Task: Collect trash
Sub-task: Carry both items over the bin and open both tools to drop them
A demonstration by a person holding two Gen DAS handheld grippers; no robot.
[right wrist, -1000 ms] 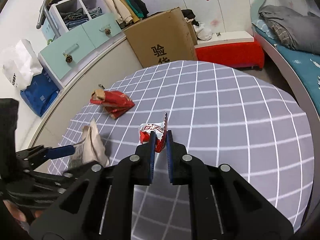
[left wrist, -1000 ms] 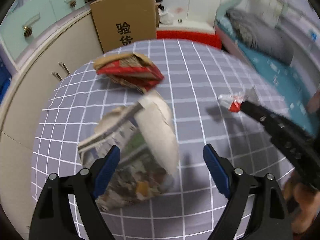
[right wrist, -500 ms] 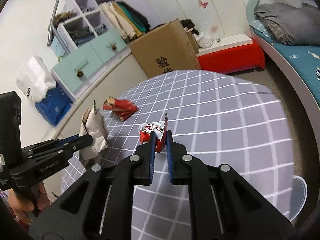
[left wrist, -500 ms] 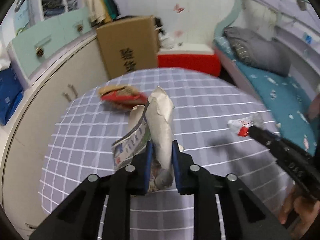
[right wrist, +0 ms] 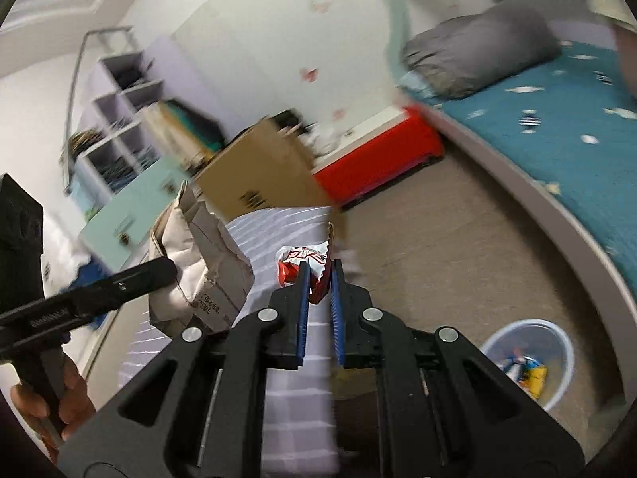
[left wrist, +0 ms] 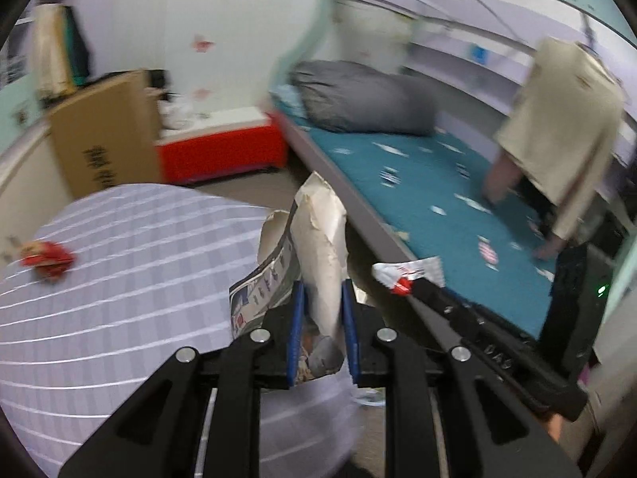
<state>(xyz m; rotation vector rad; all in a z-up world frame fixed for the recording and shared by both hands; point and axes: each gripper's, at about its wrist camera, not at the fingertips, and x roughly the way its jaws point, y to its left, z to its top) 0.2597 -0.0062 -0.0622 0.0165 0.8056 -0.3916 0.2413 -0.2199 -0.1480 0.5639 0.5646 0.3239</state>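
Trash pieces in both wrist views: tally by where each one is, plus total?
Held in a claw: 2 (crumpled beige-and-printed paper bag in the left claw; red-and-white foil wrapper in the right claw)
Lying on the checked grey tablecloth: 1 (crumpled red-and-tan wrapper)
Total: 3
Contents of the translucent bin not counted; too blurred.

Bedroom interior, motion-blurred. A cardboard box (right wrist: 258,175) stands against a pale wall (right wrist: 254,40) bearing what appear to be butterfly decals. Left of the box: mint drawers (right wrist: 127,215) beneath open shelving (right wrist: 115,119). Right of the box: a red low unit (right wrist: 378,159), then a bed with a teal sheet (left wrist: 418,183) and grey bedding (left wrist: 358,95). In front of the box: beige floor (right wrist: 438,247).
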